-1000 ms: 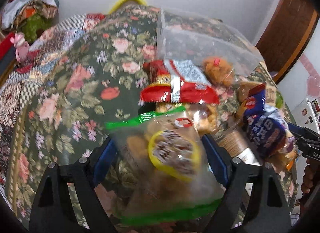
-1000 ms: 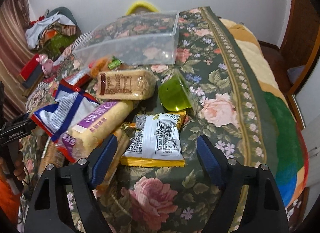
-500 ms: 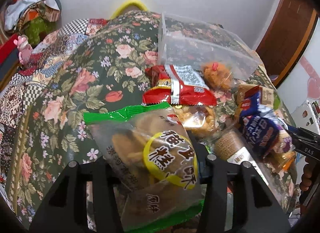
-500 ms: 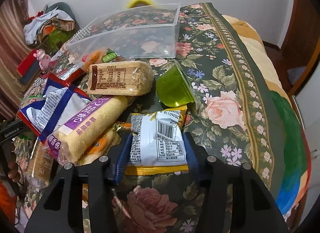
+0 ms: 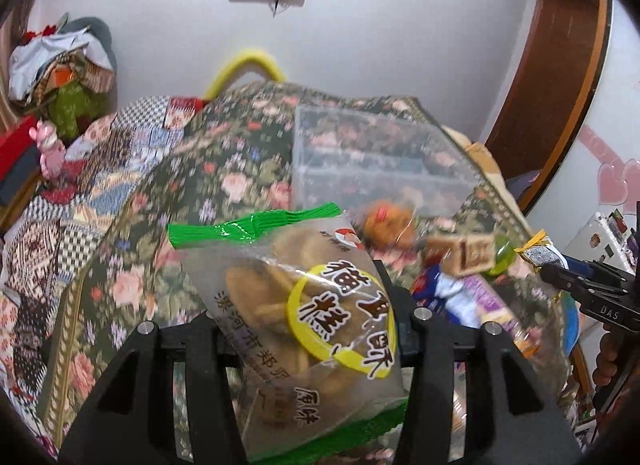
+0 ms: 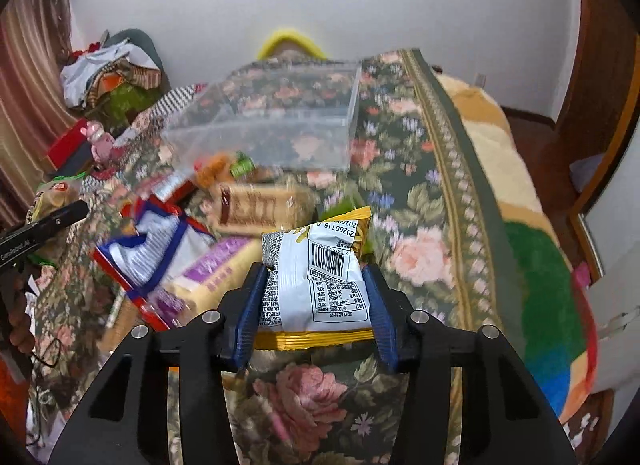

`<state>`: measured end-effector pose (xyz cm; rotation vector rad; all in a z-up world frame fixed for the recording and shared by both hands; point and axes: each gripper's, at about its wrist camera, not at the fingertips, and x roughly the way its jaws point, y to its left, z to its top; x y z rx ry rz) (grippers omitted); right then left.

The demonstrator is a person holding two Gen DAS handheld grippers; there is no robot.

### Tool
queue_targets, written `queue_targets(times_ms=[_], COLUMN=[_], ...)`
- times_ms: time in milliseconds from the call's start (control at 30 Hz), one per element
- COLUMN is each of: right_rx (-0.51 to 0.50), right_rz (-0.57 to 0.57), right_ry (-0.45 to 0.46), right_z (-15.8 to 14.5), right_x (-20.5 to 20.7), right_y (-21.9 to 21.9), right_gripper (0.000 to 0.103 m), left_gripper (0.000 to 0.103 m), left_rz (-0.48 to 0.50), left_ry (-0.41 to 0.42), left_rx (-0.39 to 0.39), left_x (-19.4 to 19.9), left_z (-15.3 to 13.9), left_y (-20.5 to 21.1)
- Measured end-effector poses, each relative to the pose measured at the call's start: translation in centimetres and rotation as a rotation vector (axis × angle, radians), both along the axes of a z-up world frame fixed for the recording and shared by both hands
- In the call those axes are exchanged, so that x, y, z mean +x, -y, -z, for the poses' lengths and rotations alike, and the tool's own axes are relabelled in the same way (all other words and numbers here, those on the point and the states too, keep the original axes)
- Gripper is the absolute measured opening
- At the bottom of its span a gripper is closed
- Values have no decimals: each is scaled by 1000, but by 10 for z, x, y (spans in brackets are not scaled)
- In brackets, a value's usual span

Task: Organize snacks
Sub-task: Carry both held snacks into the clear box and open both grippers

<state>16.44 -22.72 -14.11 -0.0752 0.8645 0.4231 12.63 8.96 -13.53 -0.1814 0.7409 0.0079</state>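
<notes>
Both packets have just been clamped and raised off the bedspread (image 6: 424, 201): the green-edged biscuit bag (image 5: 304, 317) between the left gripper (image 5: 308, 329) jaws, the white-and-yellow packet (image 6: 320, 285) between the right gripper (image 6: 316, 297) jaws. The clear bin (image 6: 280, 125) lies ahead, so transfer is judged next.

Each camera sat just behind its own jaws and looked forward and down along them at the bed (image 6: 436, 193). The left view had a cookie bag (image 5: 304, 313) very near, filling the space between its jaws. The right view had a white bag (image 6: 320, 281) just as near between its jaws. Both views saw the clear box (image 5: 376, 161) (image 6: 276, 121) far ahead of the jaws, the snack pile (image 6: 192, 249) before it, and the wall behind.
</notes>
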Motion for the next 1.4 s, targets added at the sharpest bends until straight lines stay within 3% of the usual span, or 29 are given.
queue_targets(times_ms=[433, 800, 1200, 1400], right_rx=[49, 88, 42, 2], right_rz=[-20, -26, -24, -33], right_ry=[170, 198, 134, 41], right_z=[-48, -59, -31, -1], right_x=[32, 84, 134, 163], right_y=[-25, -45, -65, -75], right_gripper=[46, 46, 46, 46], left_gripper=[49, 49, 49, 49], left_rz=[54, 69, 76, 70], left_ry=[80, 61, -53, -144], left_rx=[4, 27, 14, 8], left_x=[56, 133, 211, 241], left_z=[-42, -50, -8, 25], left_y=[20, 18, 21, 24])
